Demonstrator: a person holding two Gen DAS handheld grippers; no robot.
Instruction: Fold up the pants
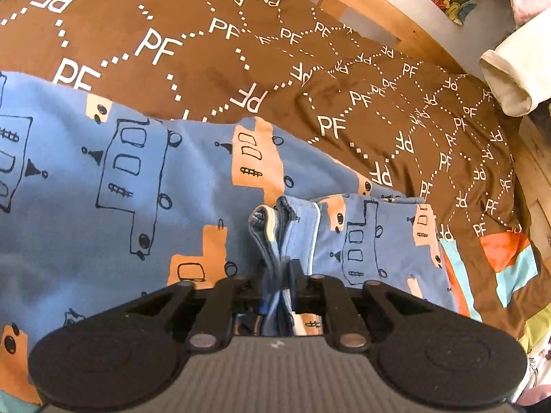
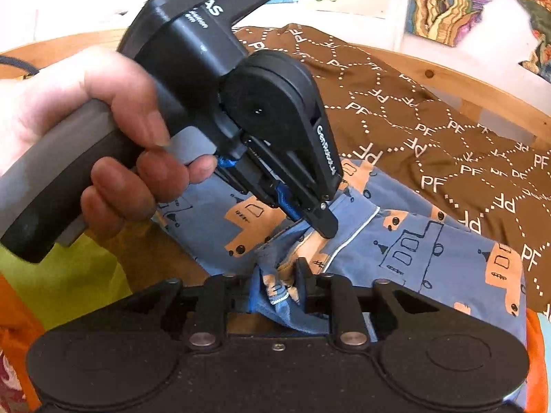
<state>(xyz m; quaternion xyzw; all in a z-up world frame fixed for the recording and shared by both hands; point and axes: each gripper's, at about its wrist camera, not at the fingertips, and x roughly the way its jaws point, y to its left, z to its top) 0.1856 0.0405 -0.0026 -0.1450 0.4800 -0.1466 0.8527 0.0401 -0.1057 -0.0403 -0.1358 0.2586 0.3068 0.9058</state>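
Left tongs (image 1: pixel 277 275): clamped on bunched pajama pants (image 1: pixel 120 186) edge, keeping layers aligned.
Right tongs (image 2: pixel 286 282): pinching same hem alongside, sharing the lift off the bedspread (image 1: pixel 396 110).

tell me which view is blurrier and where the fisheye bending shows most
Right wrist view: motion blur smears the wall pictures top right and the hand holding the left gripper; the pants stay fairly sharp. Left wrist view: mostly crisp, slight smear on the cloth pinched in the left gripper; the wooden bed frame bows strongly, black corners vignette.
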